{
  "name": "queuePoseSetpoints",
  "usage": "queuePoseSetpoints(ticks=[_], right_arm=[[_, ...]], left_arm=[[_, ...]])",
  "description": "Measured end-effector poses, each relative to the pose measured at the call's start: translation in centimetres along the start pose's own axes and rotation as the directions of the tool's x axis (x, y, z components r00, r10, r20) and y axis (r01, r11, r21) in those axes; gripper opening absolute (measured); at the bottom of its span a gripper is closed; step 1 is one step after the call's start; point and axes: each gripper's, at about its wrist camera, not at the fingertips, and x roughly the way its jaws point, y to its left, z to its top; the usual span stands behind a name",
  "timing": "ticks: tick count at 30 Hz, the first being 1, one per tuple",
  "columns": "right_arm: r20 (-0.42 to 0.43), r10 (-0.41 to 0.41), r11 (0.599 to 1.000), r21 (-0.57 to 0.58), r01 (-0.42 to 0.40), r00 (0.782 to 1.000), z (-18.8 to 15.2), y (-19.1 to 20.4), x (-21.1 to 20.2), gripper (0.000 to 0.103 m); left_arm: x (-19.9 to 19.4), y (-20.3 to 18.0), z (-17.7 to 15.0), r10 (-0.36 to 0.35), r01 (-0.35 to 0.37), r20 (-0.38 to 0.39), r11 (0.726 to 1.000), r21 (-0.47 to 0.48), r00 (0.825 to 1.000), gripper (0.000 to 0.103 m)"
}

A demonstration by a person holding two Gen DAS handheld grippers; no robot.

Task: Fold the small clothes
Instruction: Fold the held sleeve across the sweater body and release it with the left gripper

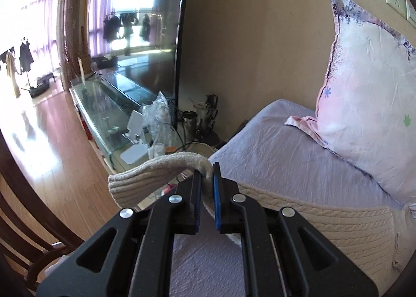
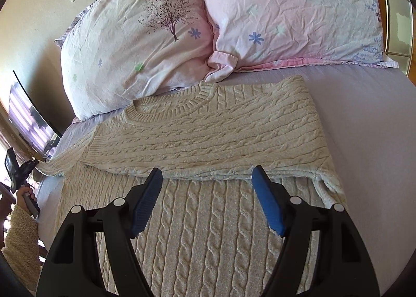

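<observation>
While the cream cable-knit sweater point(image 2: 208, 135) lies spread on the lavender bedsheet point(image 2: 364, 120), its upper part is folded over so the ribbed round collar point(image 2: 171, 109) faces up, ahead of the right gripper point(image 2: 206, 180). That claw hangs released, its blue-padded fingers point(image 2: 267, 206) spread wide above the thick braided knit, touching nothing that can be seen. Beyond the fold, two crumpled pillows lean at the head of the bed: one white with a printed tree point(image 2: 135, 44), one pink with flowers point(image 2: 291, 11).

Off to that claw's left, one sleeve point(image 1: 156, 174) trails to the mattress edge, where the left gripper point(image 1: 206, 182) is clenched on it; the ribbed cuff droops soft and curved to the left of its pads point(image 1: 216, 193). To the right of this claw runs the sweater's hem edge point(image 1: 325, 219) on the quilted sheet. Ahead and to the left stand a glass-topped cabinet point(image 1: 104, 104) crowded with small clutter, a dark television screen point(image 1: 145, 31) and a glossy wooden floor point(image 1: 52, 141).
</observation>
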Motion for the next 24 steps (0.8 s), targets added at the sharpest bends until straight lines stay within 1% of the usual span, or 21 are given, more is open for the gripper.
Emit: queuePoseSetpoints(ticks=[2, 6, 11, 14, 19, 24], right_arm=[[-0.008, 0.001, 1.0, 0.011, -0.001, 1.0, -0.1, -0.1, 0.3, 0.073], [-0.024, 0.003, 1.0, 0.024, -0.002, 1.0, -0.4, -0.2, 0.9, 0.073], [-0.03, 0.004, 1.0, 0.025, -0.003, 1.0, -0.4, 0.0, 1.2, 0.073], [-0.03, 0.003, 1.0, 0.025, -0.002, 1.0, -0.4, 0.0, 1.3, 0.073], [-0.032, 0.003, 1.0, 0.025, -0.002, 0.999, -0.5, -0.1, 1.4, 0.073], [-0.034, 0.003, 1.0, 0.025, -0.002, 0.999, -0.5, -0.1, 1.4, 0.073]], left_arm=[[0.1, 0.0, 0.0, -0.034, 0.034, -0.004, 0.999, -0.003, 0.999, 0.008], [-0.1, 0.0, -0.1, -0.059, 0.059, -0.001, 0.998, 0.001, 0.998, 0.008], [-0.2, -0.4, -0.2, -0.055, 0.055, 0.009, 0.998, 0.022, 0.998, 0.008], [-0.1, -0.2, -0.1, -0.046, 0.046, 0.006, 0.999, 0.01, 0.999, 0.008], [0.6, 0.9, -0.1, -0.033, 0.031, -0.028, 0.998, -0.054, 0.999, 0.008], [1.2, 0.9, -0.2, -0.047, 0.043, -0.066, 0.997, -0.062, 0.997, 0.008]])
